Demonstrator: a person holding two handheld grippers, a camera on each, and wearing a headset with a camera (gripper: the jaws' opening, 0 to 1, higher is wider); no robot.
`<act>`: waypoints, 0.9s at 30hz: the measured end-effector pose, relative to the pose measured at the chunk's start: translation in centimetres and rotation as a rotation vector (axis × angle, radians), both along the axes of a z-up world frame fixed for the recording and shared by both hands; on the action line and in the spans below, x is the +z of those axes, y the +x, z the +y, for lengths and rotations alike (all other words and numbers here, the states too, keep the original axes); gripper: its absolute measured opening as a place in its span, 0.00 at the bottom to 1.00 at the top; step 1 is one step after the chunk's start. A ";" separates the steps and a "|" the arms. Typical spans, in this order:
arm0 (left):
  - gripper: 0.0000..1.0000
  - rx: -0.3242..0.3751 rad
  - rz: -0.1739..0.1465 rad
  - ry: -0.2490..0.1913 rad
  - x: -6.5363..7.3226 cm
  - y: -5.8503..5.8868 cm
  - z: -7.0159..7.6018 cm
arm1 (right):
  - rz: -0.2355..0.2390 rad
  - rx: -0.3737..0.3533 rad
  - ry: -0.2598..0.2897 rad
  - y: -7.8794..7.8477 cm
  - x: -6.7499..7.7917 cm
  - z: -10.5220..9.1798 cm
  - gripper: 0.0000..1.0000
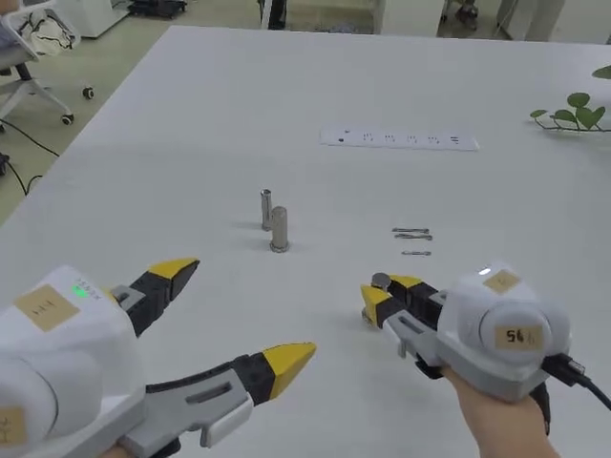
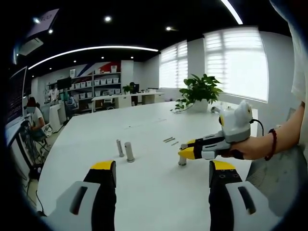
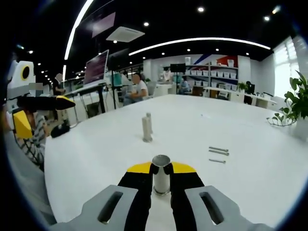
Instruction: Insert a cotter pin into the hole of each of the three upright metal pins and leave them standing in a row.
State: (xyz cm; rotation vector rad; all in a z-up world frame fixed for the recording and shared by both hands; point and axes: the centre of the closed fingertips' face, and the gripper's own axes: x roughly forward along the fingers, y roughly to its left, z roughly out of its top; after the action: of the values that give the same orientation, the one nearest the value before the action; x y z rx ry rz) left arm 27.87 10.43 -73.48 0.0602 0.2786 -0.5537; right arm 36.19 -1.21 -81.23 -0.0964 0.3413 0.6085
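Note:
Two upright metal pins point(image 1: 275, 222) stand close together mid-table, the nearer one thicker; they also appear as the pins point(image 2: 125, 150) and pins point(image 3: 147, 127). A third metal pin point(image 3: 161, 173) stands upright between the yellow-tipped jaws of my right gripper point(image 1: 380, 298), which is shut on it near the table surface. Three cotter pins point(image 1: 412, 238) lie loose on the table right of the two pins, seen again as cotter pins point(image 3: 218, 153). My left gripper point(image 1: 234, 313) hovers open at the lower left, jaws wide apart with nothing between them.
A white power strip point(image 1: 399, 139) lies further back on the white table point(image 1: 191, 124). A green plant point(image 1: 573, 113) sits at the right edge. Office chairs and cables stand off the table's left side. People sit at desks in the background.

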 end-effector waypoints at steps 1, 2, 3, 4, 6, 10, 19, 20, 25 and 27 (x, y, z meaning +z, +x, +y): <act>0.79 -0.001 0.000 0.003 0.0 0.0 0.0 | 0.006 -0.001 0.001 0.0 -0.2 -0.1 0.13; 0.79 -0.002 -0.001 0.004 0.0 0.0 -0.1 | 0.008 -0.001 0.000 0.0 -0.3 -0.1 0.13; 0.79 -0.002 -0.002 0.004 0.1 0.0 -0.1 | 0.009 -0.001 -0.002 0.0 -0.4 -0.2 0.13; 0.79 -0.002 -0.002 0.002 0.1 0.0 -0.1 | 0.008 -0.003 -0.003 0.0 -0.4 -0.2 0.13; 0.78 0.000 -0.004 0.001 0.2 0.0 -0.1 | 0.012 -0.007 0.000 -0.1 -0.5 -0.3 0.13; 0.78 0.001 -0.002 0.006 0.1 -0.1 0.0 | 0.012 -0.004 -0.012 -0.1 -0.8 -0.3 0.13; 0.78 0.003 -0.002 0.005 0.1 -0.3 0.1 | 0.014 -0.013 0.007 -0.1 -0.8 -0.5 0.13; 0.78 0.004 -0.002 0.005 0.1 -0.3 0.1 | 0.016 -0.013 0.007 -0.2 -0.9 -0.4 0.14; 0.77 0.004 -0.001 0.003 0.1 -0.4 0.1 | 0.030 -0.014 0.033 -0.3 -0.8 -0.4 0.15; 0.77 0.003 -0.002 0.003 0.1 -0.4 0.1 | 0.028 -0.009 0.034 -0.3 -0.8 -0.4 0.15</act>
State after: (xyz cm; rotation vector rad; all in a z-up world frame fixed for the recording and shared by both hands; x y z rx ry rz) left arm 27.49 10.50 -73.34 0.0636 0.2774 -0.5504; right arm 35.91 -1.60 -82.05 -0.0534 0.3583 0.6071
